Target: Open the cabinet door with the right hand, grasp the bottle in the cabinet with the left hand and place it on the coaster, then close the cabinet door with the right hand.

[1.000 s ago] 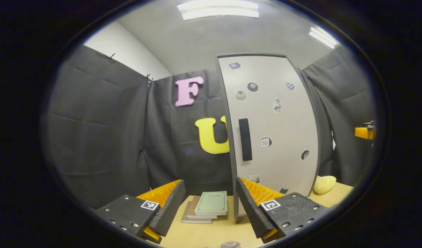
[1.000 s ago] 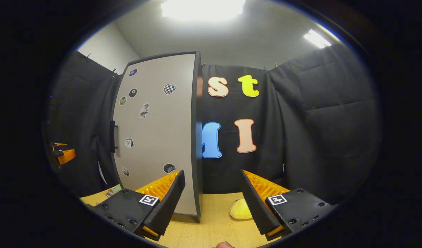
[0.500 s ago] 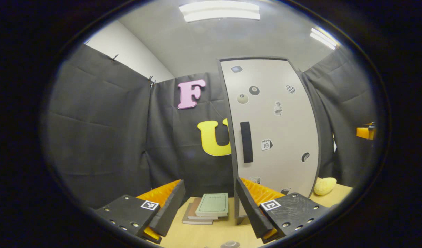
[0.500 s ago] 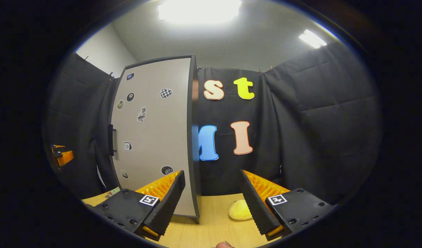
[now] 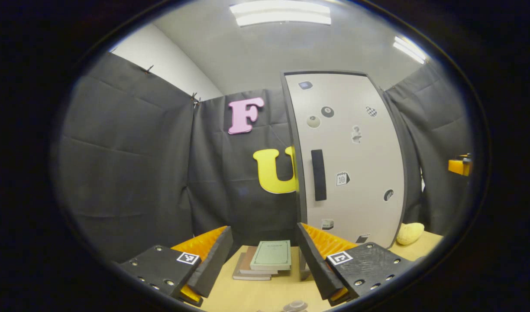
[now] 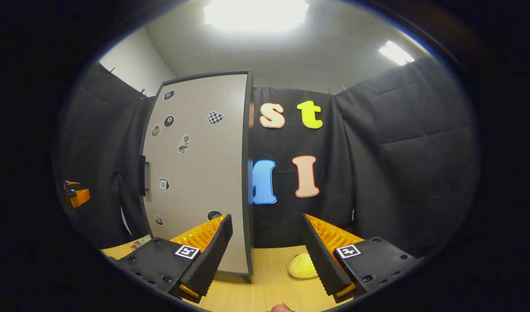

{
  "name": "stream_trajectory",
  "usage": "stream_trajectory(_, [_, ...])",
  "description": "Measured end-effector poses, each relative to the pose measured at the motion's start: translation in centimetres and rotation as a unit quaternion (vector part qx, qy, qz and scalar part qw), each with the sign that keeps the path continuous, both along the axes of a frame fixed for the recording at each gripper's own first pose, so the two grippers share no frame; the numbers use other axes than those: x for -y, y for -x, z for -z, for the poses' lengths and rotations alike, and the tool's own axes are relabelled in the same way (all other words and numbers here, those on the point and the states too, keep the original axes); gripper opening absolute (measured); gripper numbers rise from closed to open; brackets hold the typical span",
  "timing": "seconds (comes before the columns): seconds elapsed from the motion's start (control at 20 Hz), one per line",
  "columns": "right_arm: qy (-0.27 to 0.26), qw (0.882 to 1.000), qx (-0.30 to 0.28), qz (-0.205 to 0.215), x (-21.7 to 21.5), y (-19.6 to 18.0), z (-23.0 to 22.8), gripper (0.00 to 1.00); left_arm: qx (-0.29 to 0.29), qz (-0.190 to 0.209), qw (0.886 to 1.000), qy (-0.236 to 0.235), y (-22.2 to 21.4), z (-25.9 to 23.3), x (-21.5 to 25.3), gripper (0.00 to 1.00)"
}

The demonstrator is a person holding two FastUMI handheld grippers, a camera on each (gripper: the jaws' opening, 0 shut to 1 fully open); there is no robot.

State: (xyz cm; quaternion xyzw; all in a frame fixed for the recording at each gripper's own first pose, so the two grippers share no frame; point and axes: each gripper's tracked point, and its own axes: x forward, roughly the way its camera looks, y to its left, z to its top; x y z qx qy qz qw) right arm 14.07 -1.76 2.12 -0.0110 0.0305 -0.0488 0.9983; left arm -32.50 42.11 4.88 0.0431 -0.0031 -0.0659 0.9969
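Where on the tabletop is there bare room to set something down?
Bare wood lies between the cabinet and the yellow soft object, ahead of the right gripper. The stacked notebooks crowd the cabinet's handle side; a small round object sits near the left gripper.

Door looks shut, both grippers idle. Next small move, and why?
Probably move the right gripper left toward the black handle on the cabinet door. The door sits closed, the handle is on its far left edge as the right gripper view shows it, and the gripper is open, holding nothing and aimed past the door's right edge. The left gripper also waits open.
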Motion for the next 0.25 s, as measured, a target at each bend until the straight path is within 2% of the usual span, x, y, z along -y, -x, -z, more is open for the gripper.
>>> stream_trajectory(0.05, [-0.002, 1.0, 0.002, -0.002, -0.4, -0.2, -0.2, 0.94, 0.007, -0.003, 1.0, -0.002, 0.0, -0.3, -0.5, 0.89])
stream_trajectory(0.1, [-0.003, 1.0, 0.005, -0.002, -0.6, -0.2, -0.4, 0.99, 0.011, -0.004, 1.0, -0.002, -0.2, -0.5, -0.8, 0.91])
stream_trajectory(0.25, [-0.001, 1.0, 0.025, 0.008, -0.9, -0.4, -1.2, 0.99, 0.011, -0.002, 1.0, -0.001, -0.3, -0.2, -1.3, 0.89])
